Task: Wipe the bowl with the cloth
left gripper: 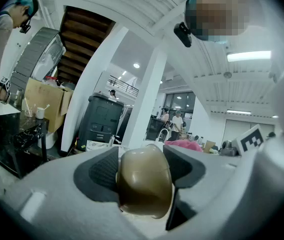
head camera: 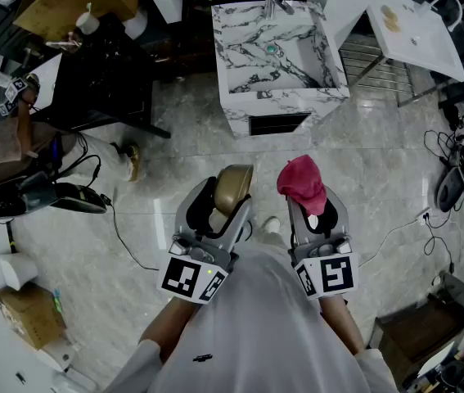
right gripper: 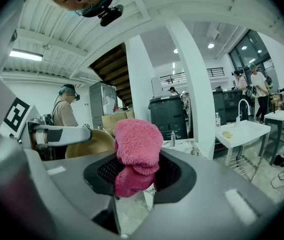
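**Bowl clamped on the left, cloth bunched on the right, both in the air**

Bowl (head camera: 234, 187), gold-brown and glossy, sits in the left gripper (left gripper: 143, 174), whose fingers (left gripper: 99, 174) have closed onto its wall, one dark pad on each side. It is held up over the pale stone floor (head camera: 379, 162), close in front of the person, with its rim tipped toward the far side. Just to its right, near but not touching, the pink cloth (head camera: 301, 182) is gripped by the right gripper (right gripper: 136, 176). The fingers (right gripper: 174, 176) there pinch its lower fold, and a fluffy wad stands free beyond the tips. A marbled sink (head camera: 277, 51) stands well away on the far side.

The bowl looks rigid, thin-walled and light. Its smooth sheen suggests that it could slide or pivot in a narrow pinch once the cloth presses on it. A hold deep over the rim, with one pad inside and one outside, seems the firmest. Wiping pressure is best aimed toward that hold, not across it.

The cloth is soft, thick and pliable, so it should mould itself to the curve of the bowl. It needs no gentle handling, though a shallow pinch could let it drag loose. The free wad is the part to wipe with, which keeps the hard tips of the fingers off the glossy surface.
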A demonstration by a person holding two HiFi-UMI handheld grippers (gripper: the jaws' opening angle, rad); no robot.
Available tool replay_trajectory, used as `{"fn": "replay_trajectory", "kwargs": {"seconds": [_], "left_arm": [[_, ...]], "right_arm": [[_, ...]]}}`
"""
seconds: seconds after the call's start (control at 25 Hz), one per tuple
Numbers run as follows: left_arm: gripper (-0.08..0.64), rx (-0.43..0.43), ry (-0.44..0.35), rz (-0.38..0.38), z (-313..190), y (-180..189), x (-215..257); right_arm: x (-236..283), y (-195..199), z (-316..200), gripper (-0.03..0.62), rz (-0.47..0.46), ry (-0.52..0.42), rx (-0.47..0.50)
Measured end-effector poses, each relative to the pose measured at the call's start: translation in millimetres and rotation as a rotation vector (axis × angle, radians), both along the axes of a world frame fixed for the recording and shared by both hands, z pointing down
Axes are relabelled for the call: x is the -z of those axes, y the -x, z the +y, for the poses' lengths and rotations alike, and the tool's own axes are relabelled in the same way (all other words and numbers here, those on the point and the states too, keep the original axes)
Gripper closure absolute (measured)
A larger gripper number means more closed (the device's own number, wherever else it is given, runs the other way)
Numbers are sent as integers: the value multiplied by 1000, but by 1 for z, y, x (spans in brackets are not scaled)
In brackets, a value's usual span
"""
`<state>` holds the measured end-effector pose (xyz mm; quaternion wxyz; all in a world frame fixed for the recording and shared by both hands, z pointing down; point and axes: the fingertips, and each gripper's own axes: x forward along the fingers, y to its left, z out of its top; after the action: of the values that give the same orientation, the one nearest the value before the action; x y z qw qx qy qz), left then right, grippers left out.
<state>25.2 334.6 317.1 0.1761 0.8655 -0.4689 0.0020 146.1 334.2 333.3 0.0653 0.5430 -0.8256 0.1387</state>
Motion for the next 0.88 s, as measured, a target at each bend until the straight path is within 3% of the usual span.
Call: {"fn": "replay_trajectory", "kwargs": {"seconds": [0.4, 0.88], "left_arm": [[276, -59, -9, 50, -15, 11, 2], [276, -81, -22, 67, -45, 102, -9]], "right_arm": [[2, 33, -6, 442, 12, 2, -27], [-3, 106, -42, 440, 29, -13, -91]]}}
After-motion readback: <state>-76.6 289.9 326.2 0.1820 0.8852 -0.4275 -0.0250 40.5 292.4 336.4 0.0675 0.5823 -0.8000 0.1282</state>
